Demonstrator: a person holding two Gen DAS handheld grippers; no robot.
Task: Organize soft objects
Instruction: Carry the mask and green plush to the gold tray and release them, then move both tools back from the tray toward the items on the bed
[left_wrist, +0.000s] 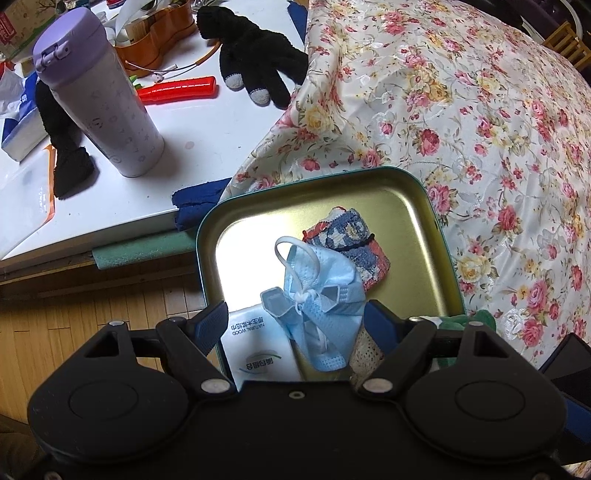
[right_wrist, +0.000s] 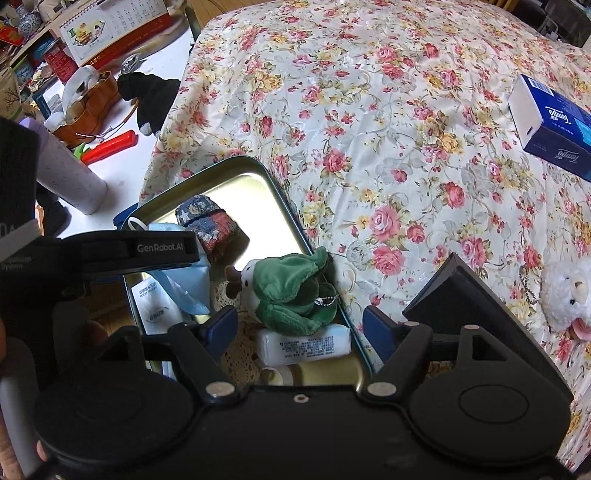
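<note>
A green-rimmed metal tin (left_wrist: 439, 221) (right_wrist: 273, 184) lies on the flowered bedspread. In it are a patterned cloth roll (left_wrist: 354, 236) (right_wrist: 210, 221), a blue face mask (left_wrist: 317, 291) (right_wrist: 184, 288), a white tissue pack (left_wrist: 258, 354) (right_wrist: 155, 310), a green plush toy (right_wrist: 291, 291), a small white packet (right_wrist: 303, 343) and a lace cloth (left_wrist: 364, 354). My left gripper (left_wrist: 295, 325) is open just above the mask, touching nothing. My right gripper (right_wrist: 299, 328) is open over the green plush and the packet. A white plush (right_wrist: 565, 295) lies on the bed at the right.
A blue tissue box (right_wrist: 554, 129) sits on the bed at the far right. On the white table to the left stand a purple bottle (left_wrist: 99, 96), black gloves (left_wrist: 255, 62), a red tool (left_wrist: 177, 90) and a wooden holder (left_wrist: 155, 33). Wooden floor lies below.
</note>
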